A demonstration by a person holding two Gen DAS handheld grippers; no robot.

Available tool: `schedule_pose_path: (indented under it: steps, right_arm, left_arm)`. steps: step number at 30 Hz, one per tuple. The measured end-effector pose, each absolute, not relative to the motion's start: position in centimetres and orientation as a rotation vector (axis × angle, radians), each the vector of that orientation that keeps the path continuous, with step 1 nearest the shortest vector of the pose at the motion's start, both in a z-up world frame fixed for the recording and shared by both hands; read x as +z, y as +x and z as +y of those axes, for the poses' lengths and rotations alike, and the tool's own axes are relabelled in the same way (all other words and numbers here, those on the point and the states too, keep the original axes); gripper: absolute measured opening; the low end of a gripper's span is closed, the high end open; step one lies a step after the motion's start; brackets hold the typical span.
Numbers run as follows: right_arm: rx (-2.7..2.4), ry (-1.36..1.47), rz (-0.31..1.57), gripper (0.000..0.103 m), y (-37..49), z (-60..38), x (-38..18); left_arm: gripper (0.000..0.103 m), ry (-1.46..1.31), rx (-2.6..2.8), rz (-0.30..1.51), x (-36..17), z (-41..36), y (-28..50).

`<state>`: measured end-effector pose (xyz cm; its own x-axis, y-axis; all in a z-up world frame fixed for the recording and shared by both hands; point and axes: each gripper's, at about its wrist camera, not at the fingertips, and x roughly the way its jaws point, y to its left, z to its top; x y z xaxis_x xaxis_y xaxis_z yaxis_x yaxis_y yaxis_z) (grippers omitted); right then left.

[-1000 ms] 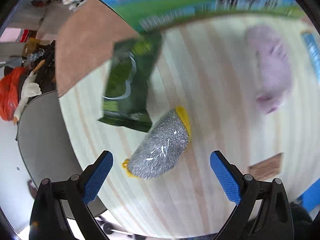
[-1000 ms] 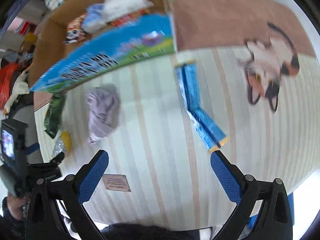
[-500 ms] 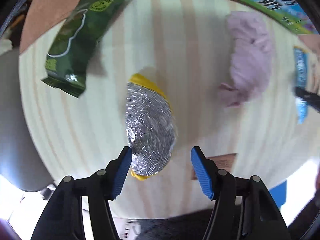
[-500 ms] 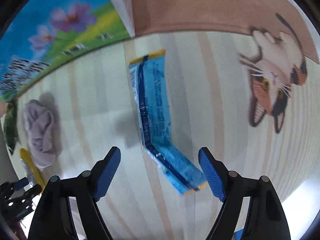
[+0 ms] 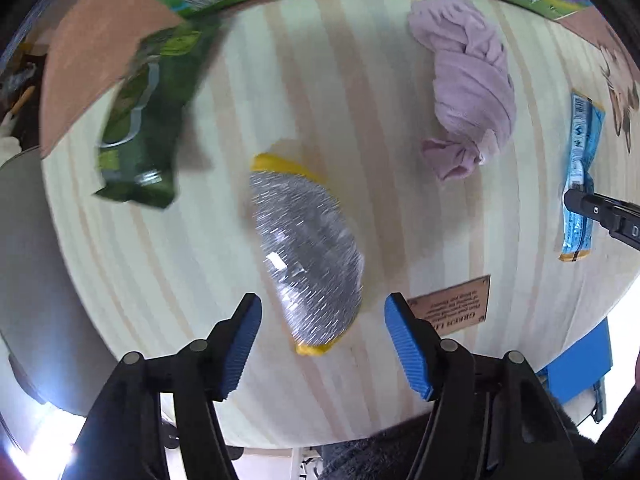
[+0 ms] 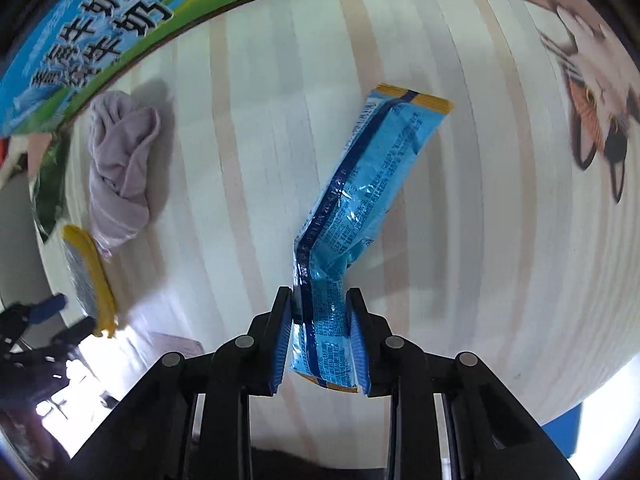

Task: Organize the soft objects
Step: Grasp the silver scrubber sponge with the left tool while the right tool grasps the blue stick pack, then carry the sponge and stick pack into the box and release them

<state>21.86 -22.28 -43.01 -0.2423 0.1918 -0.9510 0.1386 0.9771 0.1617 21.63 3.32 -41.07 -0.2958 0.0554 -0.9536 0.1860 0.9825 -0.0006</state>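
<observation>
- Our right gripper is pinching the near end of the blue snack packet; both blue pads press against the wrapper, and the rest of the packet bends and angles away toward the far right of the bench.
- Our left gripper is spread wide, its pads either side of the near tip of the steel-wool scrubber without touching it.
- The scrubber, silver in clear wrap with yellow card ends, lies near the middle of the bench's left half.
- The green snack bag sits toward the far left corner, apart from the scrubber, blurred in the left wrist view.
- The pink cloth, bunched and knotted, lies close to the far edge, between the scrubber and the blue packet.
- A milk carton box stands along the bench's far edge.
- A small brown label is fixed near the bench's near edge, just right of our left gripper.
- A cat-face picture shows at the far right corner.
</observation>
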Motion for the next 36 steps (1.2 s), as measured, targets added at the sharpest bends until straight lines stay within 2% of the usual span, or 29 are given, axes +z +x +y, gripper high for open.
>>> schedule_pose_path:
  steps: [2, 4, 7, 10, 14, 17, 19, 23, 28, 34, 36]
  right_arm:
    - [0.025, 0.250, 1.822, 0.035, 21.8, -22.7, -43.4]
    - [0.025, 0.237, 1.795, 0.035, 22.0, -22.3, -43.2]
    - [0.020, 0.185, 1.810, 0.024, 21.9, -21.2, -43.0]
    - [0.067, 0.170, 1.850, 0.024, 21.1, -19.7, -42.8]
    - [0.048, 0.120, 1.853, 0.027, 20.8, -18.5, -42.8]
    - [0.010, 0.109, 1.846, 0.028, 21.4, -17.0, -43.1]
    - [0.015, 0.005, 1.834, 0.028, 22.0, -15.5, -43.1]
    - [0.032, -0.094, 1.807, 0.023, 21.7, -13.2, -42.8]
    - [0.092, -0.003, 1.773, 0.021, 20.3, -12.7, -40.2]
    - [0.188, 0.148, 1.600, 0.021, 21.3, -13.7, -29.9]
    - [0.193, 0.157, 1.536, 0.021, 24.9, -14.4, -25.9]
  left_arm:
    - [0.062, 0.165, -0.118, 1.899, -42.3, 2.3, 21.7]
    - [0.042, 0.168, -0.060, 1.896, -43.2, 2.7, 21.9]
    - [0.041, 0.009, -0.067, 1.916, -42.8, 3.0, 21.4]
    - [0.044, -0.049, -0.064, 1.879, -42.1, 2.5, 20.6]
    - [0.045, -0.141, -0.044, 1.904, -43.9, 2.5, 19.4]
    - [0.043, -0.133, -0.011, 1.875, -44.6, 2.6, 18.6]
    - [0.043, -0.108, -0.002, 1.851, -44.3, 2.2, 18.2]
    - [0.040, -0.090, 0.011, 1.820, -43.4, 0.4, 16.2]
    - [0.040, -0.120, -0.056, 1.762, -38.2, -1.2, 15.4]
    - [0.040, -0.235, -0.185, 1.613, -27.5, -2.2, 18.6]
    - [0.040, -0.255, -0.231, 1.545, -23.3, -2.7, 21.2]
